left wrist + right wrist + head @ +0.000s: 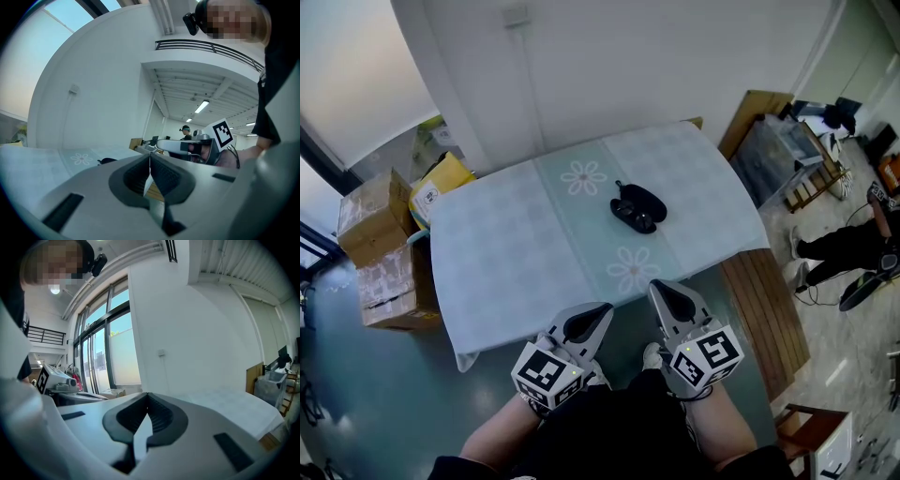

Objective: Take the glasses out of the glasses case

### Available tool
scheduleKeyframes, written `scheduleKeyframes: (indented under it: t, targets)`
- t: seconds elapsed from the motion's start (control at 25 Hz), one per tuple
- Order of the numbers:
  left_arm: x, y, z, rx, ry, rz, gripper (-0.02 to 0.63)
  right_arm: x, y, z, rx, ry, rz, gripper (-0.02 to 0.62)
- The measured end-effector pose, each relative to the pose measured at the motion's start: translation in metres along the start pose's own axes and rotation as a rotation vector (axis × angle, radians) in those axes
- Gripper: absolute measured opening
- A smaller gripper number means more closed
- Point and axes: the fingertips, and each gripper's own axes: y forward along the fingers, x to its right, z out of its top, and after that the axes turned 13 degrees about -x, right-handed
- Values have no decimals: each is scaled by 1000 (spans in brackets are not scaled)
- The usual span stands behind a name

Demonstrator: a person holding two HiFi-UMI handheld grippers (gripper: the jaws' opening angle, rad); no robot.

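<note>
A black glasses case (pixel 637 208) lies on the pale flowered tablecloth (pixel 516 253), right of the table's middle. From here I cannot tell whether its lid is up or whether glasses lie in it. In the left gripper view the case (pixel 107 161) is a small dark shape far ahead on the cloth. Both grippers hover off the table's near edge, well short of the case. The left gripper (pixel 598 311) (pixel 150 157) is shut with nothing in it. The right gripper (pixel 662 287) (pixel 147 393) is shut and empty too, and its marker cube (pixel 222 133) shows beside the left one.
Cardboard boxes (pixel 380 244) are stacked on the floor left of the table. A wooden bench (pixel 764 314) runs along its right side. Beyond that are a clear bin (pixel 778 150) and a seated person (pixel 848 248). A white wall (pixel 609 66) backs the table.
</note>
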Motion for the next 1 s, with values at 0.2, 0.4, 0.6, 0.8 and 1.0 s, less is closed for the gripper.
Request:
scheduleKeyframes:
  t: [0.2,0.4,0.6,0.8,1.0]
  targets:
    - [-2,5,1,-2,-5,13,29,9,4,2,-4,-1,7,23]
    - [-10,13,6,-1,-14,45,29,27,18,5,-17,-2,25,23]
    - [-24,28,14,5,-33,90,29,49,38,12,-34,-16,62,23]
    - [-36,45,21,1,-50,125,29,73,62,18,-62,-33,91,23]
    - [-50,65,29,-4,-61,144,29,96,85,20,-96,-54,108,23]
